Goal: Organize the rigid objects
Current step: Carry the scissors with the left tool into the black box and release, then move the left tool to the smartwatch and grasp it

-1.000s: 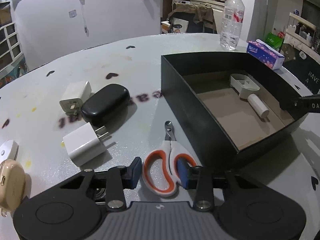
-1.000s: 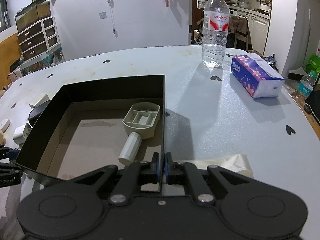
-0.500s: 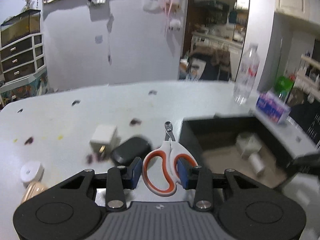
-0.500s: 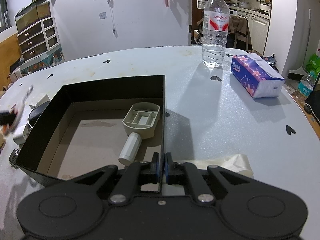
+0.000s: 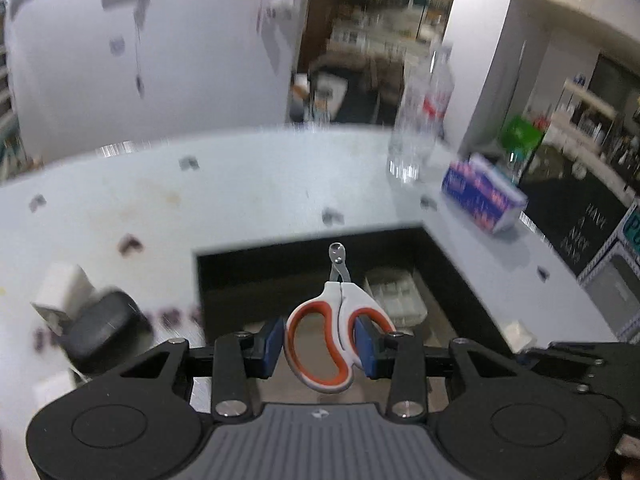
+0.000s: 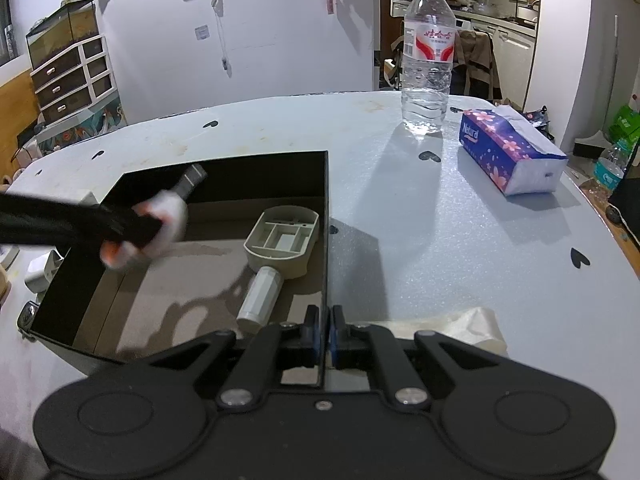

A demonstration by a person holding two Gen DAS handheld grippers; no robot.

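Note:
White-and-orange scissors [image 5: 340, 320] hang in the air with my left gripper [image 5: 324, 344] shut on their handles, blades pointing away. They are above the open black box [image 5: 240, 276]. A beige handled tray piece [image 5: 394, 296] lies on the box floor. In the right wrist view the same scissors [image 6: 168, 220] show blurred over the left half of the box [image 6: 256, 168], near the beige piece [image 6: 280, 240]. My right gripper [image 6: 324, 330] is shut on the thin near-right wall of the box.
A black oval case [image 5: 104, 328] and a white charger [image 5: 60, 292] lie on the table left of the box. A water bottle [image 6: 428, 64] and a purple tissue pack [image 6: 508, 156] stand at the back right. Crumpled pale material [image 6: 480, 328] lies by my right gripper.
My left gripper lifted the scissors off the table and carried them right, over the black box. The right gripper and the box stayed still.

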